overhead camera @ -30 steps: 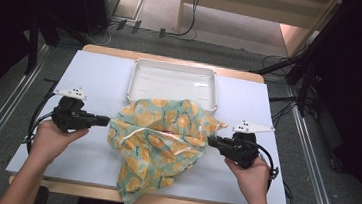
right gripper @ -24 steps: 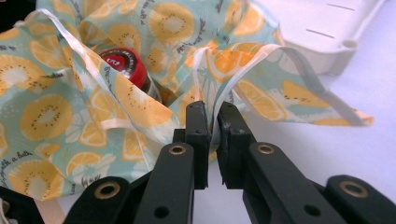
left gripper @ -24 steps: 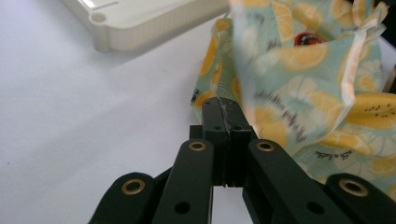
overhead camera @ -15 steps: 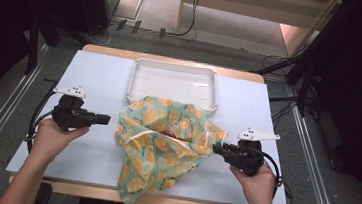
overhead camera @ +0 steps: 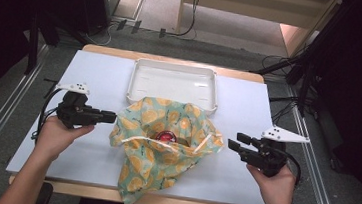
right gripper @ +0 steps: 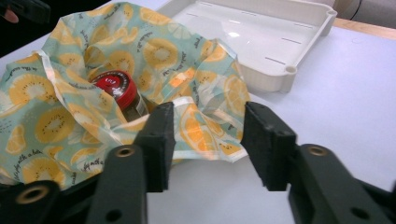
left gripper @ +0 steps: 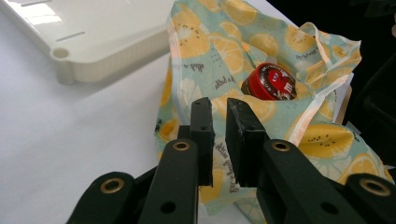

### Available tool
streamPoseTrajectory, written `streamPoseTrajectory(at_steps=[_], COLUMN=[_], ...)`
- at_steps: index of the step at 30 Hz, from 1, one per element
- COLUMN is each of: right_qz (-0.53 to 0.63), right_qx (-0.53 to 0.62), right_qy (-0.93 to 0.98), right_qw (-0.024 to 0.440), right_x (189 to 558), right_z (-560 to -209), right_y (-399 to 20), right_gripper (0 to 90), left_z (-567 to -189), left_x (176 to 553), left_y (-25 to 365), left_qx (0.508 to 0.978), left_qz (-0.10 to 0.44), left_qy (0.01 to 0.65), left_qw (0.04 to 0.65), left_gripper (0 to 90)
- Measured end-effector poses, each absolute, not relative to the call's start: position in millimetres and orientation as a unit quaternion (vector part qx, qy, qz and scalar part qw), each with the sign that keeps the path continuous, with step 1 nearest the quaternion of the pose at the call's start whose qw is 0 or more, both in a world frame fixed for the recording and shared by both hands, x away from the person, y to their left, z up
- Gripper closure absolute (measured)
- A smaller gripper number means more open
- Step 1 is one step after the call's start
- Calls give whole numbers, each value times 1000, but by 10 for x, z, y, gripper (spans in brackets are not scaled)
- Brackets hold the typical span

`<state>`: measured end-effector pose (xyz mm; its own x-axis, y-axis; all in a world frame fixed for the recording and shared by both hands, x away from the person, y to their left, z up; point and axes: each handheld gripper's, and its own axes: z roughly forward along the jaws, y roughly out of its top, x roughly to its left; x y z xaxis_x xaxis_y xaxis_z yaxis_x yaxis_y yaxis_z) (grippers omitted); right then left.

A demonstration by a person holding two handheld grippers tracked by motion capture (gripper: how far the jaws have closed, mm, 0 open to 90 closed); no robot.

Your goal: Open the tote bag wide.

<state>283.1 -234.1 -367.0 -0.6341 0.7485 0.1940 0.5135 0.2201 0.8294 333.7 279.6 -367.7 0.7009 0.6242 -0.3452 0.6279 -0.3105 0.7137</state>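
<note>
Black two-jaw tool (overhead camera: 109,117) and tool (overhead camera: 235,141), brass rivets, grey three-cornered plates, black cables.

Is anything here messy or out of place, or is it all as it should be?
Nothing is spilled or broken. The odd bit is the fruit-print cloth bag: it lies crumpled, one corner hanging over the table edge, with a red-lidded jar poking out of its opening. The white tray sits empty.

Soft printed cloth bag (overhead camera: 164,145), glossy red jar lid (overhead camera: 166,136), smooth white plastic tray (overhead camera: 173,83)
</note>
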Motion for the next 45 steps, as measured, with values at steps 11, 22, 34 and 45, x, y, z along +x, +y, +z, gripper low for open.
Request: streamPoseTrajectory(at_steps=[11, 22, 34, 45], right_qz=[468, 459, 441, 438], right_qx=[371, 345, 329, 309], right_qy=[799, 818, 835, 844], right_qw=[69, 22, -4, -25], right_x=[3069, 3354, 3152, 2960], right_z=[-3724, -3865, -4110, -4204], right_y=[-1850, -1490, -1337, -1208], right_gripper=[871, 900, 884, 886], left_z=[-3507, -3635, -3820, -3892], left_x=[3503, 3702, 3463, 3195], left_y=[2383, 2076, 2042, 2019], left_qx=[834, 839, 858, 869], left_qz=[5, -28, -35, -43], left_qy=[345, 334, 320, 303], left_qw=[431, 428, 399, 388], left_gripper=[820, 829, 823, 782])
